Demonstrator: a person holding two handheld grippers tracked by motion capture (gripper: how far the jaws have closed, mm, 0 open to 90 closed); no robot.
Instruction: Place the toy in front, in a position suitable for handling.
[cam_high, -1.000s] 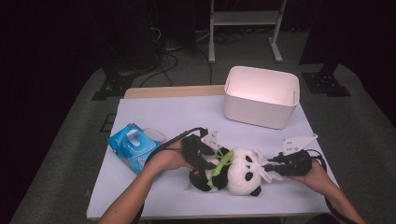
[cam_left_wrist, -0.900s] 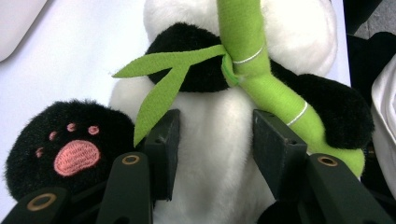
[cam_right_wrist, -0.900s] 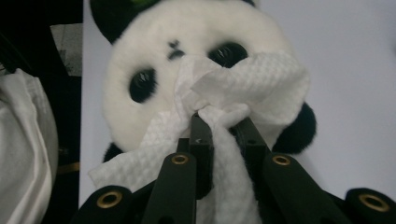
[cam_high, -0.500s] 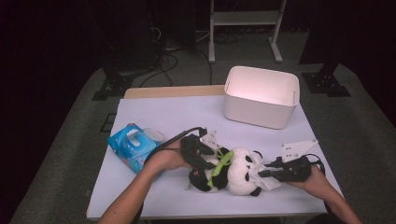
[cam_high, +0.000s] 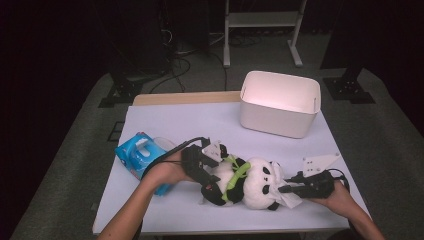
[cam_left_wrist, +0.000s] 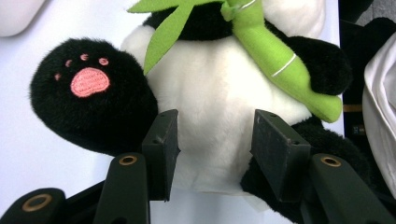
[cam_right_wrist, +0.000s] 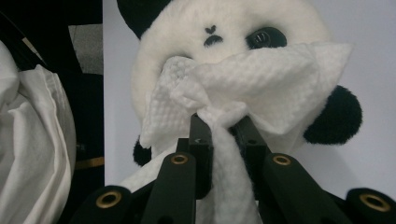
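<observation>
So from the high view, there's a plush panda (cam_high: 252, 185) lying on its back near the front edge of the white table (cam_high: 200, 125), head toward the person's right. The left gripper (cam_high: 210, 176) is on the panda's body and the right gripper (cam_high: 286, 190) is up at its face with a white tissue (cam_high: 291, 199) bunched at the tip. A blue tissue pack (cam_high: 136, 155) sits just beside the left hand (cam_high: 167, 172), and a white bin (cam_high: 280, 102) stands well apart at the far right of the table. The right hand (cam_high: 337, 195) comes in from the bottom right corner.

Left gripper view: the jaws are about half spread and straddle the panda's white belly (cam_left_wrist: 215, 116), with both pads pressed into the fur, so it's pinching the toy's body. One black paw with a pink embroidered pad (cam_left_wrist: 88, 81) sticks out to the left, and the green bamboo stalk (cam_left_wrist: 275, 60) the panda holds runs across its chest.

Right gripper view: the jaws are squeezed nearly together on a twisted wad of the tissue (cam_right_wrist: 261, 84), which fans out and lies right over the panda's muzzle, covering one eye. The other eye (cam_right_wrist: 264, 37) peeks out above it, and a black ear (cam_right_wrist: 334, 116) shows at the right. Some white cloth (cam_right_wrist: 32, 140) hangs at the left edge, can't tell what it is.
</observation>
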